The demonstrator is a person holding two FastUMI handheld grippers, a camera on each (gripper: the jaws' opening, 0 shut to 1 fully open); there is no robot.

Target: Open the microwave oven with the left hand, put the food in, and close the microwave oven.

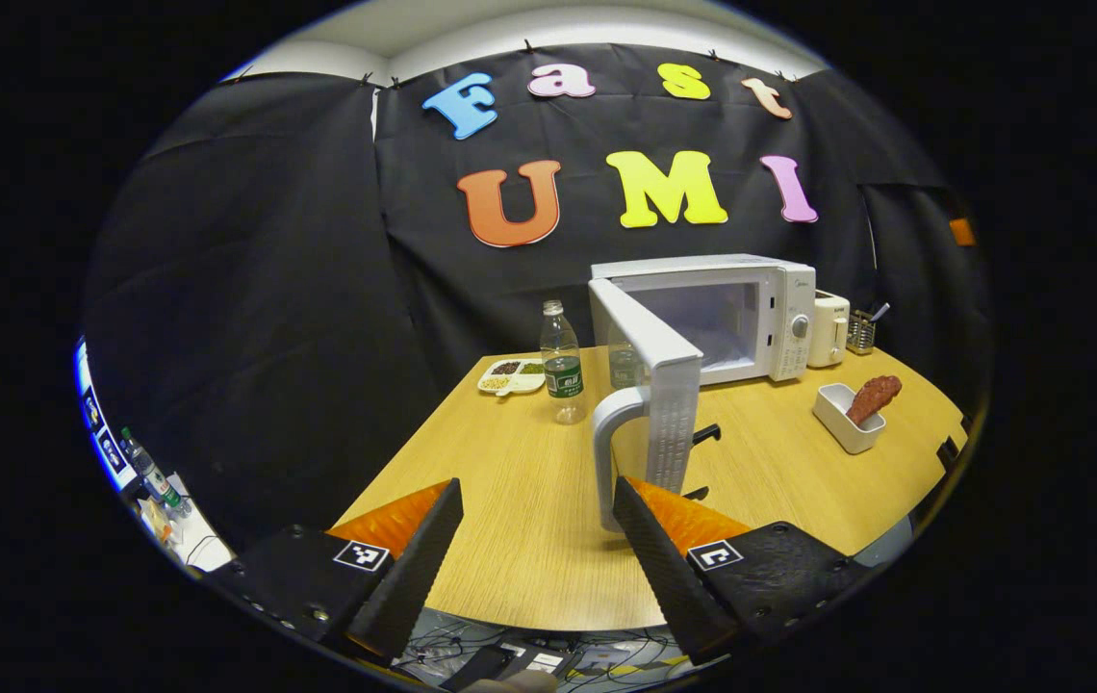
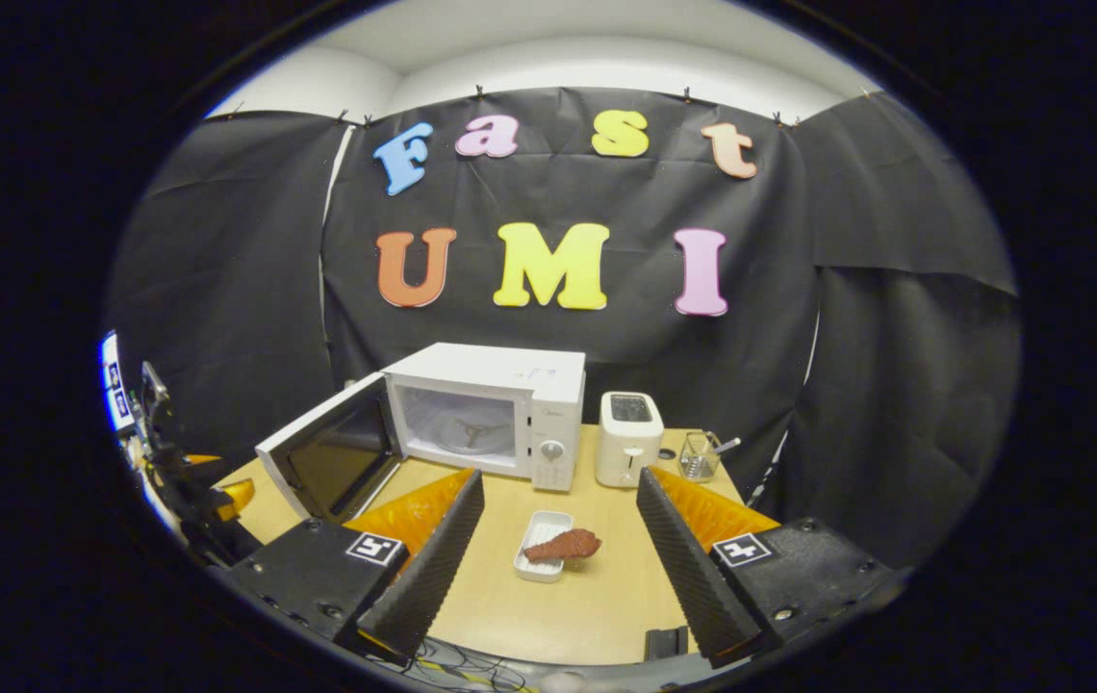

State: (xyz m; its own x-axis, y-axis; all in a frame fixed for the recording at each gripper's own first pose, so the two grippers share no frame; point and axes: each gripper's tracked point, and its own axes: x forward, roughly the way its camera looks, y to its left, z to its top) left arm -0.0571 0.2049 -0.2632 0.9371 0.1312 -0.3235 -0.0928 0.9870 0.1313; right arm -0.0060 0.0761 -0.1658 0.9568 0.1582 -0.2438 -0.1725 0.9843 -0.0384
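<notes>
1. On the wooden tabletop (image 2: 597, 597) at the back stands the white microwave oven (image 2: 500, 409), its door (image 2: 332, 452) swung wide open to the left side and its cavity showing.
2. From the left gripper view the open door (image 1: 654, 371) is seen edge-on, with its curved handle (image 1: 611, 452) just ahead of the left claw (image 1: 537, 539).
3. Left claw: fingers spread apart, holding nothing, low over the near edge of the tabletop.
4. Right claw (image 2: 558, 539): fingers also apart and empty, pointed at the food.
5. Brown food (image 2: 563, 547) lies in a small white dish (image 2: 539, 558) on the tabletop, in front of the oven and well apart from it; in the left gripper view the dish (image 1: 847, 416) sits to the oven's right.
6. Beside the oven on its right stands a white toaster (image 2: 627, 438), then a small wire holder (image 2: 700, 455).
7. A water bottle (image 1: 562, 364) and a compartment tray (image 1: 512, 376) of small foods sit to the left of the door.
</notes>
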